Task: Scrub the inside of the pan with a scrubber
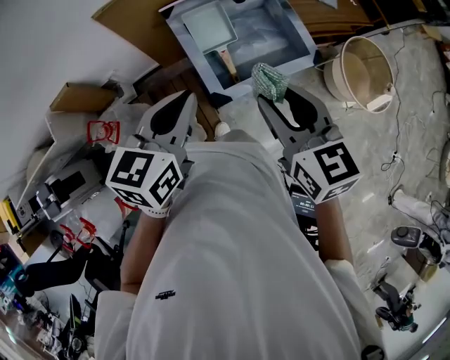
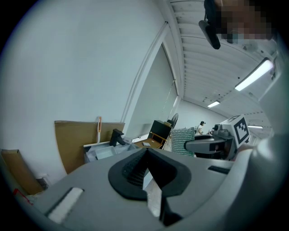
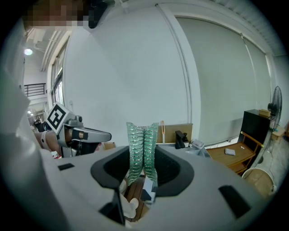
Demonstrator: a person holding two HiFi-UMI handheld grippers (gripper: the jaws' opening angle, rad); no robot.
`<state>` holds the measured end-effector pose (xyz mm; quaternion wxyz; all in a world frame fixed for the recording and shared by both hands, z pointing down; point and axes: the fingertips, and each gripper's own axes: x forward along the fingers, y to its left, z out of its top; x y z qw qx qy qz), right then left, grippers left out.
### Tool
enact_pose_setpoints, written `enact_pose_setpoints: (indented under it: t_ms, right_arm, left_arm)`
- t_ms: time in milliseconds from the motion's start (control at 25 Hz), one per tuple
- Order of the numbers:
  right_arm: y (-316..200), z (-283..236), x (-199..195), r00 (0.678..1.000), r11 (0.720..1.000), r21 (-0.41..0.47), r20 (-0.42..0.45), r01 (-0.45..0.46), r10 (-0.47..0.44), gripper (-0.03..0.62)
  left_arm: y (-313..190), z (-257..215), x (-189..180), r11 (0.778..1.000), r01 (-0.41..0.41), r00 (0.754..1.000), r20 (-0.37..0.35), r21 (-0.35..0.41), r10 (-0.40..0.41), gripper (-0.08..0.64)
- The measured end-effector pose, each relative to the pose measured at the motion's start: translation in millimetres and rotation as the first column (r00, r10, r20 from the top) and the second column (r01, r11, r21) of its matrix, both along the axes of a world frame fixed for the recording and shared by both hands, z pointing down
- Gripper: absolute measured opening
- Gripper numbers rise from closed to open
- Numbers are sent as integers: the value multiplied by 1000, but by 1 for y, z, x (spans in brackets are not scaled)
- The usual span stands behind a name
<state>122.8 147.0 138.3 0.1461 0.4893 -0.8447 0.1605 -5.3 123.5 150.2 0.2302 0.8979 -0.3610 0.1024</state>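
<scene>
- Scrubber (image 1: 269,81): green mesh pad, upper middle of head view; pinched at the tip of the right hand-held gripper (image 1: 273,100); right gripper view shows it upright, folded double and squeezed between the jaws
- Left hand-held gripper (image 1: 188,97): jaws pressed together, nothing between them; sits left of the right one in head view, both held up in front of the person's white shirt (image 1: 232,267)
- Pan (image 1: 209,27): square, pale, with wooden handle (image 1: 226,62) pointing toward the person; lies in the sink (image 1: 288,39) at top of head view; well apart from both grippers, not yet touched
- Handling, my guess: scrubber light, soft and springy, squashes under grip, so mid-body pinch as now is fine; pan stiff and may slide in the sink; take it by the handle with the left jaws while the right scrubs
- Surface and room: pale marbled floor (image 1: 365,162) with cables at right; round wooden tub (image 1: 365,70) upper right; brown board (image 1: 133,21) behind sink; cardboard and clutter at left; white wall upper left
</scene>
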Motion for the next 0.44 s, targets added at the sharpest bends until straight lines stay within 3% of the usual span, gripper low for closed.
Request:
enact_pose_setpoints:
  t_ms: [440]
  right_arm:
    - [-11, 7, 2, 1000, 1000, -6, 14, 17, -17, 144]
  left_arm:
    - [-1, 0, 1, 1000, 13, 1000, 5, -4, -13, 5]
